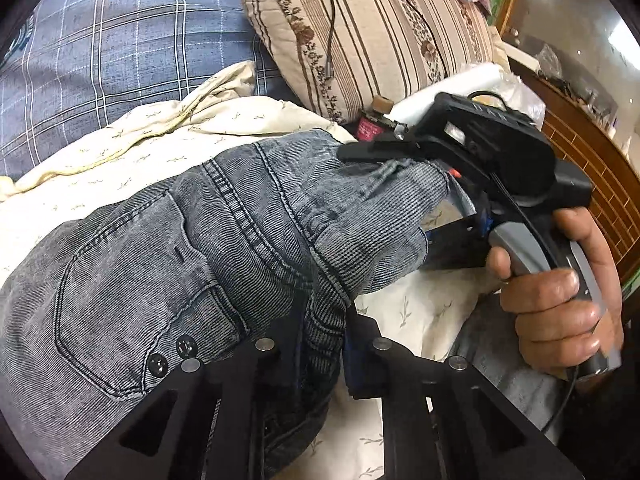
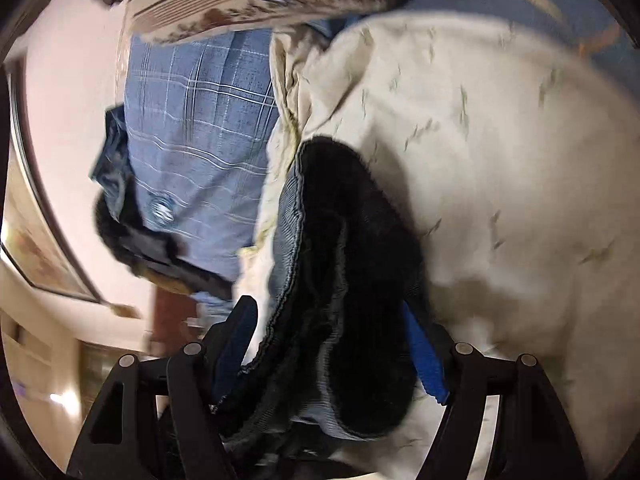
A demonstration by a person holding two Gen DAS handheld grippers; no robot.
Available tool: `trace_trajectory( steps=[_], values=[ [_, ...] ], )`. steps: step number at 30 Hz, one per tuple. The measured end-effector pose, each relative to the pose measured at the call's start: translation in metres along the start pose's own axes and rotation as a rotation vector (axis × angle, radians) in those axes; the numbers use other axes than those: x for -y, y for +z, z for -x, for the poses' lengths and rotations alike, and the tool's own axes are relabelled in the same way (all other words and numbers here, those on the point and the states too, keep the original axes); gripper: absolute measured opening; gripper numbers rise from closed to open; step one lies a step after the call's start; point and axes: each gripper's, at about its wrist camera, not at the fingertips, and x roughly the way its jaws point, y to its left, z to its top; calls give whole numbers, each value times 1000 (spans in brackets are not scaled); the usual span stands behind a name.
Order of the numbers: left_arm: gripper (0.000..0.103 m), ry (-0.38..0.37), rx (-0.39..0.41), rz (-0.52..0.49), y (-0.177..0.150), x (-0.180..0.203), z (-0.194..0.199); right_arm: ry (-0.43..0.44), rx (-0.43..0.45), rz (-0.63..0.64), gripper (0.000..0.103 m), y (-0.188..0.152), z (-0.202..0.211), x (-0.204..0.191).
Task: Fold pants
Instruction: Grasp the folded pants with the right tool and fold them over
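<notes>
**Both grippers pinching the pants**

The left gripper (image 1: 320,344) is pressing nearly together on a fold of the grey pants (image 1: 192,240), which are lying bunched on the cream sheet (image 1: 208,120). The right gripper (image 2: 328,344), gripped by a hand (image 1: 560,300), is standing wide with the thick, dark-lined waistband (image 2: 344,280) between its blue pads (image 2: 424,356); through the blur it seems to be clamping it. A striped pillow (image 1: 380,32) is resting behind.

Right wrist view blurred throughout. Left gripper (image 1: 324,344) fingertips were buried under pants (image 1: 208,240) fold. Pants legs ran off frame below-left of left gripper. Right gripper (image 2: 332,344) far fingertip was hidden behind dark pants lining.
</notes>
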Motion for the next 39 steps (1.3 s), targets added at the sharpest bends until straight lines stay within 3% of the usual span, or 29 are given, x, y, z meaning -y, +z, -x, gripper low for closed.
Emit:
trace_trajectory(
  steps=[5, 8, 10, 13, 16, 19, 21, 23, 25, 27, 29, 31, 34, 39],
  values=[
    [13, 13, -24, -37, -2, 4, -19, 52, -15, -76, 76, 2, -5, 11],
    [13, -19, -11, -1, 1, -3, -18, -97, 128, -30, 76, 1, 21, 3],
    [13, -65, 1, 60, 6, -15, -18, -101, 147, -19, 76, 0, 27, 0],
    [13, -168, 26, 211, 11, -41, -11, -92, 104, -23, 76, -1, 19, 2],
    [13, -242, 45, 316, 15, -63, -7, -16, 60, -51, 76, -1, 13, 5],
    [13, -194, 36, 238, 17, -52, -7, 168, -7, -144, 77, -2, 2, 18],
    [15, -141, 6, 148, 14, -36, -13, 234, -6, -169, 80, -2, 1, 20],
    [20, -114, -31, 98, 10, -22, -20, 187, 21, -138, 83, -1, 5, 16],
    [32, -137, -57, 90, 5, -16, -28, 125, 11, -120, 84, -1, 1, 13],
    [34, -150, -72, 89, 6, -14, -30, 50, 3, -79, 82, -2, -2, 8],
    [35, -161, -63, 97, 8, -15, -26, -21, 8, -25, 62, -3, -4, 0],
    [37, -193, -46, 121, 11, -22, -15, -84, 1, 6, 23, -4, -6, -3],
    [43, -238, -5, 187, 10, -44, 9, -167, 32, 71, 11, -4, -5, -12],
    [50, -239, 26, 341, -7, -84, 37, -240, 180, 255, 8, -3, 26, -50]
  ],
)
